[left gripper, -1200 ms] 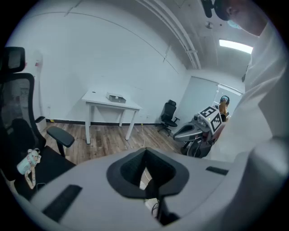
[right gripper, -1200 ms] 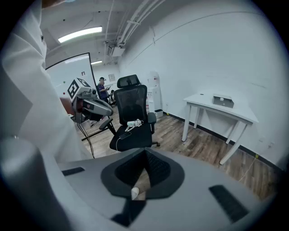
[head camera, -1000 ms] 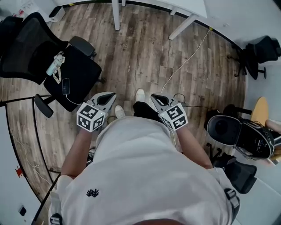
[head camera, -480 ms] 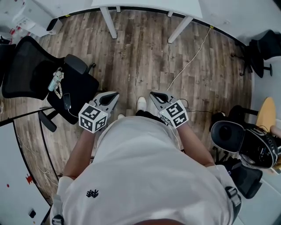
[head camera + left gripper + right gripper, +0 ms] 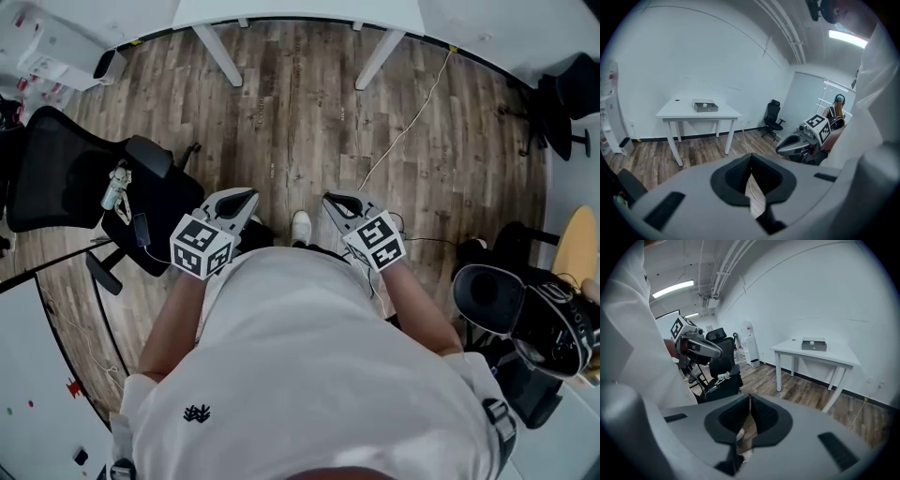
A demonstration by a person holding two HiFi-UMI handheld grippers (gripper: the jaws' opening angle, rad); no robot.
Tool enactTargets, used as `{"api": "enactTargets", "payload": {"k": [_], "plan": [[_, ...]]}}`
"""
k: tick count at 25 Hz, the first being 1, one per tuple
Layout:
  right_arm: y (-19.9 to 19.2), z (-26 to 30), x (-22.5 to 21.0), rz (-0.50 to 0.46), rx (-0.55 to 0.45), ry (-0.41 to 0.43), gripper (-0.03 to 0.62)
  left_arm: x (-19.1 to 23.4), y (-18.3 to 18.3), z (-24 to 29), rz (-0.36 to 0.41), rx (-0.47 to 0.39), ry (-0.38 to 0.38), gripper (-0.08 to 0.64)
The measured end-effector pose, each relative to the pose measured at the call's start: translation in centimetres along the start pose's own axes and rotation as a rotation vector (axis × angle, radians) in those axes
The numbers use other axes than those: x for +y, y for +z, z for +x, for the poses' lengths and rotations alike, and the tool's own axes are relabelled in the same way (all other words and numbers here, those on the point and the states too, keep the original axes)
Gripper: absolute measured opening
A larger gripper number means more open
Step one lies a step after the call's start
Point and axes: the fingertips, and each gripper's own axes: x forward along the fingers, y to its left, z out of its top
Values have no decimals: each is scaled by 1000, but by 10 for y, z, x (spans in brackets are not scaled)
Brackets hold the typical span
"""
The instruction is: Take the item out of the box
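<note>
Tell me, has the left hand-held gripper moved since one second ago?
Yes: the left hand-held gripper went forward alongside the black mesh office chair, toward the white table.

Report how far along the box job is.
Done: nothing that shows. The box sits on the white table, across the room from the person. In hand: nothing; the left gripper and right gripper are shut and empty. Left: reach the table and take the item out.

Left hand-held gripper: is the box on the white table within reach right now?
Probably not. The box sits on the table across the room; the left hand-held gripper is at the person's waist, shut. Open floor between, nothing blocking.
</note>
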Motion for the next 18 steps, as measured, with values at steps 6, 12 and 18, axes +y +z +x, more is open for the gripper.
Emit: {"api": "enactTargets", "payload": {"k": [6, 12, 18], "plan": [[15, 10, -27, 32, -5, -26, 11, 30, 19, 26, 19, 13, -7, 14], [40, 32, -68, 59, 9, -98, 11, 98, 47, 60, 20, 13, -21, 98], [82, 65, -108, 93, 24, -152, 11, 180, 95, 89, 48, 8, -23, 122]]}}
